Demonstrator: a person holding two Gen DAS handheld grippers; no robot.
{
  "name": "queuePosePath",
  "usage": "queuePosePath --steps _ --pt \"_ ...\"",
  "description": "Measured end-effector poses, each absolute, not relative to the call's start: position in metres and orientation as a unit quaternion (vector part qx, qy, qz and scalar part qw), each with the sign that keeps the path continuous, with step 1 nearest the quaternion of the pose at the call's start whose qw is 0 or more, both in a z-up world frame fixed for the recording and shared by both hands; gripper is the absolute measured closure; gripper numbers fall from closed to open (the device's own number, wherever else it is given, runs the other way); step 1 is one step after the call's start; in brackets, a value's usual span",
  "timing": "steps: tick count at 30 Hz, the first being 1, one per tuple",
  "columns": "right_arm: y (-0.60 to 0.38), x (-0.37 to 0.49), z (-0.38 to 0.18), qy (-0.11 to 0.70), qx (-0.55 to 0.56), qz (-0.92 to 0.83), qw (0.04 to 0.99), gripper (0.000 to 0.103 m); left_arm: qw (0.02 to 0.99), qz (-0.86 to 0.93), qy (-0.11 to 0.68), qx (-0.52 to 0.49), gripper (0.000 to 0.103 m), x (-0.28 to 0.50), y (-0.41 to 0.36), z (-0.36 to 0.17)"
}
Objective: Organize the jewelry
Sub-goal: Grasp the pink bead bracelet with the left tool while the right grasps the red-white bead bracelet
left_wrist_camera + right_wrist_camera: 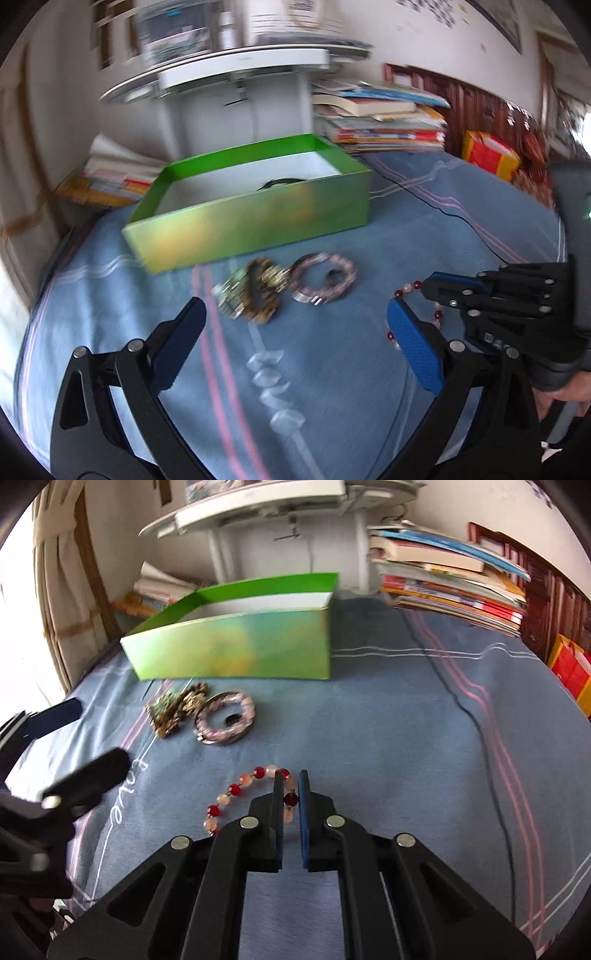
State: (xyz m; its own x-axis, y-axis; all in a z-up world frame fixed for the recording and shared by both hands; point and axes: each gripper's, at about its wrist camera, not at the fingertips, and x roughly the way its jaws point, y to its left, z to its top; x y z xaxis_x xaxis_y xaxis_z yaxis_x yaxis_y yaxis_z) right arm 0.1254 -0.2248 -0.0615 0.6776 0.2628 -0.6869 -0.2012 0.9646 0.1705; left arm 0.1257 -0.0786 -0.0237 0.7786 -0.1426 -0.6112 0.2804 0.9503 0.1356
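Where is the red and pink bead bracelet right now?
In the right wrist view the red and pink bead bracelet lies on the blue bedsheet, pinched between the right gripper fingers, nearer the camera than the green box.

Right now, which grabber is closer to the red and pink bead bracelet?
Right. The right gripper has its jaws closed around the red and pink bead bracelet. The left gripper is open, off to the bracelet's left, facing the other bracelets.

A blue striped bedsheet [388, 709] covered the surface I worked over, a thin black cable [480, 731] trailing across it. Beyond lay a stack of books [450, 587], a white stand [240, 85] and a red-and-yellow box [489, 155].
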Motion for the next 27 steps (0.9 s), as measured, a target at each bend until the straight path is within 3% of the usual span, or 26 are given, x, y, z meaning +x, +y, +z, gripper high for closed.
queuePosePath --steps 3,5,8,17,27 --pt "-0.239 0.128 -0.066 0.382 0.055 0.125 0.914 0.095 0.929 -0.124 0.322 0.137 0.011 0.143 -0.103 -0.032" --pt "-0.243 0.130 -0.071 0.387 0.059 0.129 0.911 0.095 0.922 -0.126 0.339 0.142 0.040 0.154 -0.114 -0.038" --pt "-0.247 0.129 -0.074 0.387 0.070 0.140 0.909 0.095 0.907 -0.132 0.375 0.139 0.063 0.172 -0.125 -0.050" --pt "-0.247 0.129 -0.076 0.386 0.084 0.174 0.902 0.095 0.900 -0.120 0.392 0.147 0.091 0.186 -0.138 -0.058" --pt "-0.249 0.130 -0.077 0.387 0.092 0.193 0.897 0.095 0.908 -0.120 0.381 0.123 0.095 0.178 -0.130 -0.048"
